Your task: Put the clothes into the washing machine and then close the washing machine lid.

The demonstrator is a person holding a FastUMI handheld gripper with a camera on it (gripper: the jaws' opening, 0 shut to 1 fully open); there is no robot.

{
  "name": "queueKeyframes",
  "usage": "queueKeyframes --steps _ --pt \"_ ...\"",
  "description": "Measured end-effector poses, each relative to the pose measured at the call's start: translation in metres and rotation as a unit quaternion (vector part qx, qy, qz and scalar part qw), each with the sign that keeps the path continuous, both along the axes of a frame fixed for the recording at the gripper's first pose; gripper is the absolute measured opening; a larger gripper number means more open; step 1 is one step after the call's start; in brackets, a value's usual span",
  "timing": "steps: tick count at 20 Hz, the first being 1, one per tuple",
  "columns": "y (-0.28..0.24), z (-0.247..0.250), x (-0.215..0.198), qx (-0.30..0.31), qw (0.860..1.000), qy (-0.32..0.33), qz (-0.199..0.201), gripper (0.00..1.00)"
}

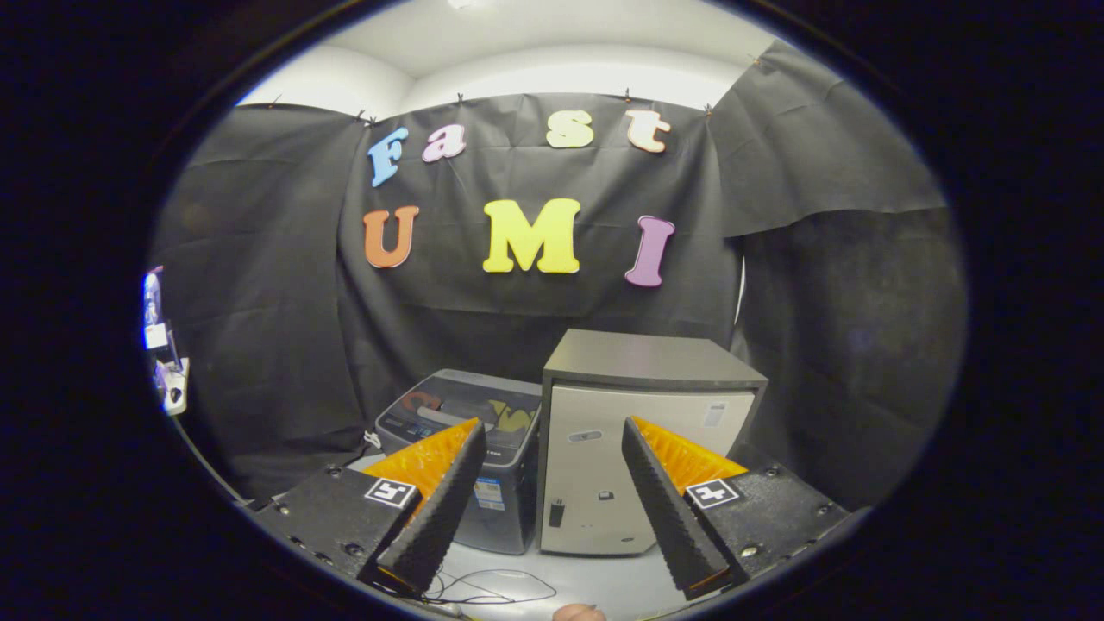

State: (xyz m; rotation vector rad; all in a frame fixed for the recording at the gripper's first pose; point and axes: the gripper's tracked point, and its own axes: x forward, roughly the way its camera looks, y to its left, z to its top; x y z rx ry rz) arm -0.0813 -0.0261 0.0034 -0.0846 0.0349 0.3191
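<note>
A small grey top-loading washing machine stands on the white floor beyond my left finger, its lid down, with a glossy dark panel reflecting colours. My gripper is open, held well back from the machine, with nothing between its fingers. No clothes can be seen from here.
A taller cabinet with a pale front door and dark top stands right beside the washing machine, straight ahead between the fingers. A thin cable lies on the floor near the fingers. Black cloth walls close the booth behind and at both sides.
</note>
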Motion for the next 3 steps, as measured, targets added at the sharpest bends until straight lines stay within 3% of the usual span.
queueKeyframes --steps 3 --pt "-0.0074 -0.001 -0.0026 0.0 1.0 -0.001 -0.002 0.99"
